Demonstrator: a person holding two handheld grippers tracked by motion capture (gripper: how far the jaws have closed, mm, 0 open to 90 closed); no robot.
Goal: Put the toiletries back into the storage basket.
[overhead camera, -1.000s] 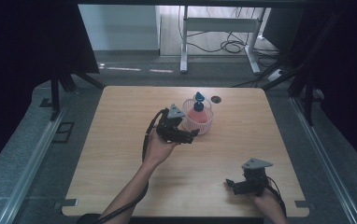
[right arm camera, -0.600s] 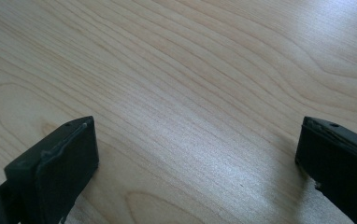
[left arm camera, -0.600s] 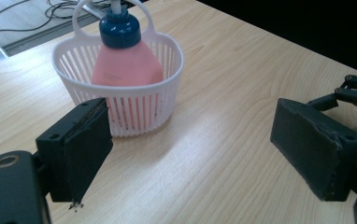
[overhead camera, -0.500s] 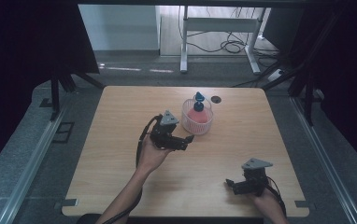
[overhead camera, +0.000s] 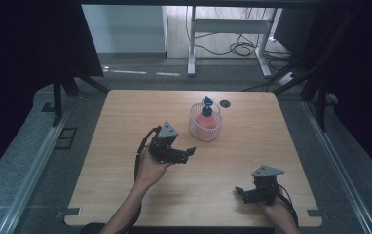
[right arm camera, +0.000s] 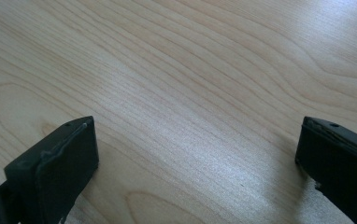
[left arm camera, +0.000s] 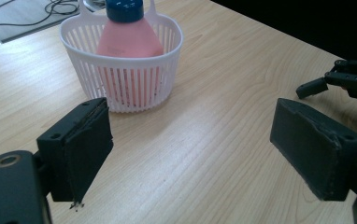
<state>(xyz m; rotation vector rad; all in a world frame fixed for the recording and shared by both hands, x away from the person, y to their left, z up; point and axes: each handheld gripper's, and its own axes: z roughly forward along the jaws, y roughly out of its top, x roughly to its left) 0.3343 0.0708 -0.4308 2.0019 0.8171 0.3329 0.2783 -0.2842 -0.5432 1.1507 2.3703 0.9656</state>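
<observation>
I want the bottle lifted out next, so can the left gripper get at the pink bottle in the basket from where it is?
Probably yes. The left gripper is open and points toward the white basket, with bare table between them. The pink bottle stands above the basket rim, so its blue cap looks free to grip.

High view overlooks the table [overhead camera: 125,195]; gripper views skim it closely.

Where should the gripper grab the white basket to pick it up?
Probably by the handle loop arching over the white basket, coming from above. The basket's slatted wall is wide and round, and the pink bottle fills the inside. The open left gripper is nearest, just in front of it.
</observation>
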